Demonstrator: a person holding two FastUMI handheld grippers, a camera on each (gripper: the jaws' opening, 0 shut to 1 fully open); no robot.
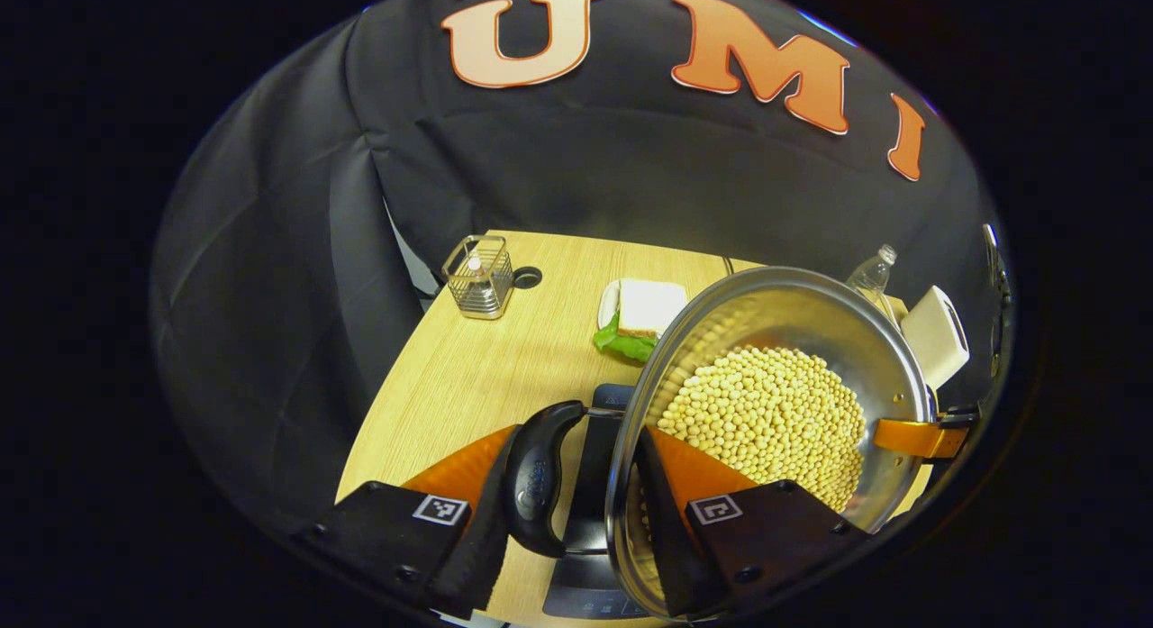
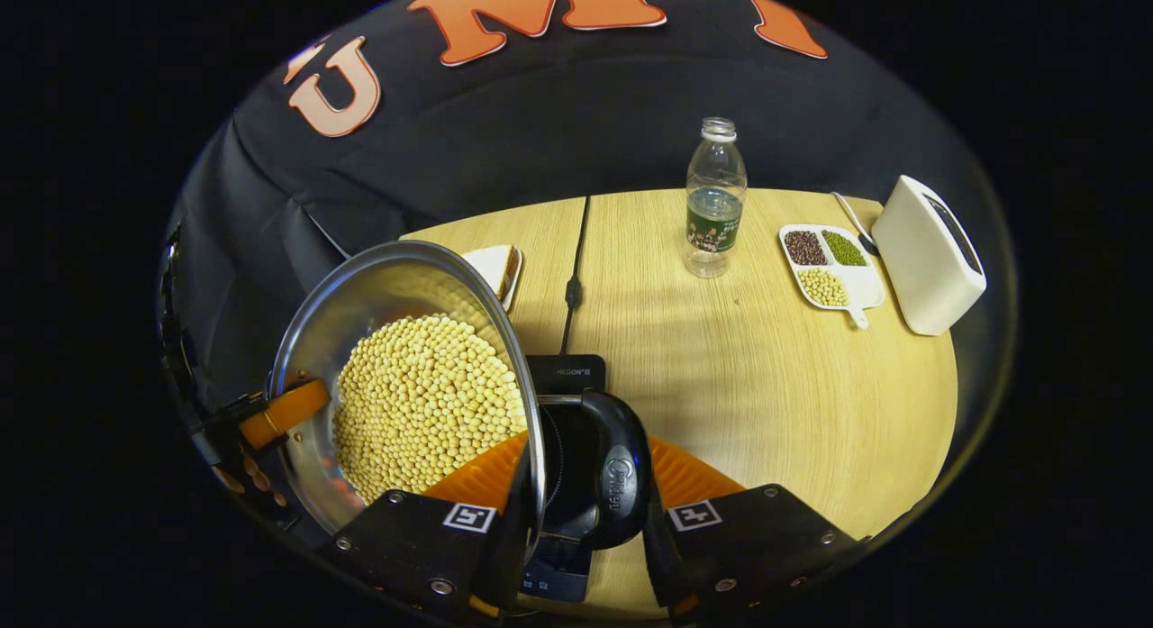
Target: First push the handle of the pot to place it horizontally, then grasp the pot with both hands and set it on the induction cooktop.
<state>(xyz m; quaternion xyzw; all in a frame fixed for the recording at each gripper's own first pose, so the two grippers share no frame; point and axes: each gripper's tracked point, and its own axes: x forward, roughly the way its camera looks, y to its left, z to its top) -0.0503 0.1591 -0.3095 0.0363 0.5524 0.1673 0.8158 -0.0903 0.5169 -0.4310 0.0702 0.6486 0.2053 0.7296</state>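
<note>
Grippers are both clamping the pot [image 1: 775, 376]: left gripper [image 1: 576, 511] is squeezing one side handle [image 1: 539, 484] against the rim, right gripper [image 2: 576, 520] is pinching the opposite handle [image 2: 617, 484] likewise, jaws part-closed, pot of beans [image 2: 423, 403] sitting just over the induction cooktop [image 2: 566, 376] on the table [image 2: 766, 385].

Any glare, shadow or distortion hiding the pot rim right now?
Left gripper view: pot rim sharp, soft glare on its inner wall, fisheye bends the table edge. Right gripper view: banded shadows cross the table; the soybeans are evenly lit and in focus.
</note>
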